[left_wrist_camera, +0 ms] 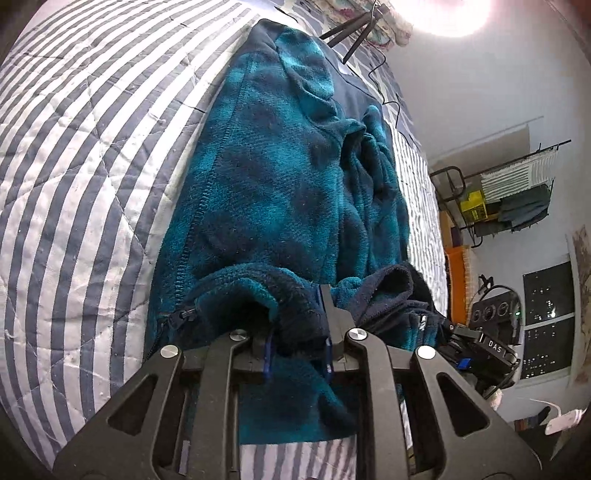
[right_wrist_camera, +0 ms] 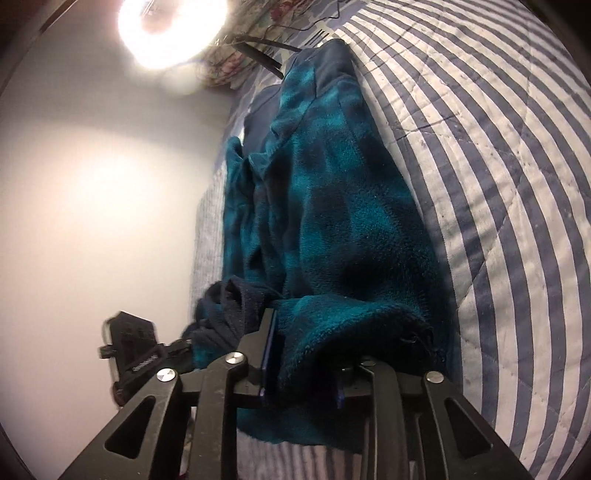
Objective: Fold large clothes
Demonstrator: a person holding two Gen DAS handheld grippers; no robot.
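A teal and navy checked fleece jacket (left_wrist_camera: 288, 166) (right_wrist_camera: 332, 203) lies lengthwise on a blue-and-white striped quilt (left_wrist_camera: 74, 184) (right_wrist_camera: 498, 184). Its zip runs down the left edge in the left wrist view. My left gripper (left_wrist_camera: 291, 302) is shut on a thick fold of the near edge; fleece hides one finger. My right gripper (right_wrist_camera: 310, 332) is shut on another fold of the same edge, and fleece drapes over its right finger. Each gripper shows in the other's view: the right one (left_wrist_camera: 480, 350) and the left one (right_wrist_camera: 136, 350), close together.
Black tripod legs (left_wrist_camera: 354, 29) (right_wrist_camera: 266, 51) and a thin cable lie at the quilt's far end under a bright lamp (left_wrist_camera: 454, 14) (right_wrist_camera: 170, 26). Past the bed's edge stand a metal rack (left_wrist_camera: 509, 192) with cloths and an orange object (left_wrist_camera: 456, 280). A pale wall (right_wrist_camera: 92, 184) runs alongside.
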